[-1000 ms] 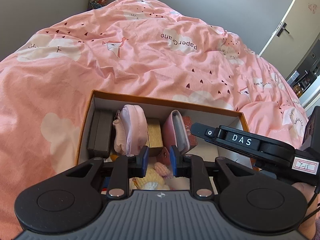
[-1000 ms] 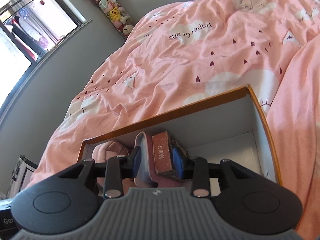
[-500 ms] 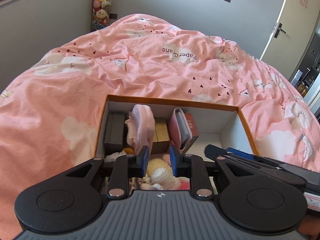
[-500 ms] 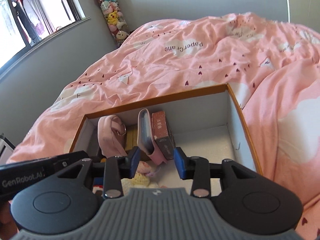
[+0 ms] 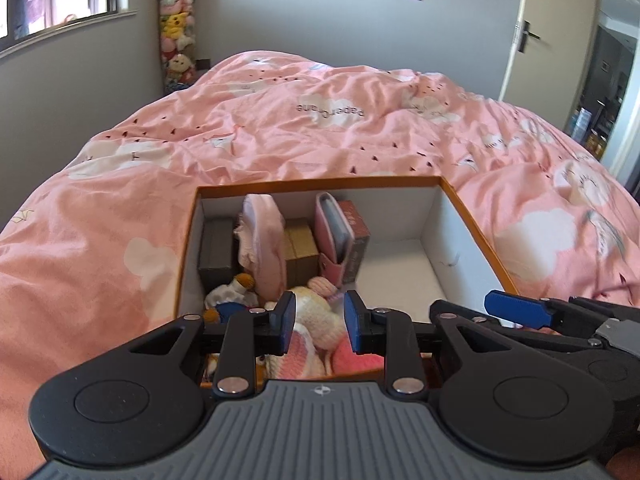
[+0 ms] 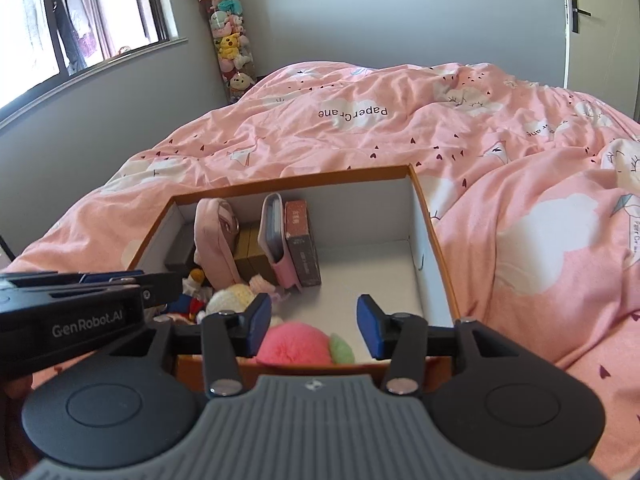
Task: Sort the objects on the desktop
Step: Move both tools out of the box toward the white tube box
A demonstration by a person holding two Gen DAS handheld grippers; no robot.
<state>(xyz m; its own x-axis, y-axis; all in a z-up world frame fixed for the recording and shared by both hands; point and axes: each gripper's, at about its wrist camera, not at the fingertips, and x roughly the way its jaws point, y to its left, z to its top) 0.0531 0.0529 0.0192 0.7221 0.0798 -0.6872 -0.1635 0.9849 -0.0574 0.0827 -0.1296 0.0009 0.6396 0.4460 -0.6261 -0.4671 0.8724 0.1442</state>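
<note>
Left wrist view: the left gripper hangs at the near edge of the orange-rimmed box, jaws narrow but opening, nothing pinched. The cream knitted toy lies straight ahead at twelve o'clock, just beyond the tips, with upright items ranked behind it: a dark case, a pink pouch, a pink wallet. The right gripper pokes in at three o'clock. Against a second ago, the view now takes in far more of the room, and the box lies farther off.

Right wrist view: the right gripper is spread and still widening, empty. A pink pompom sits at twelve o'clock just past the tips, nearer this hand than the left, I'd judge. The brown book stands upright further back at twelve, its long edge running away from the camera. A second ago the book stood between these jaws; now it stands clear in the box.
</note>
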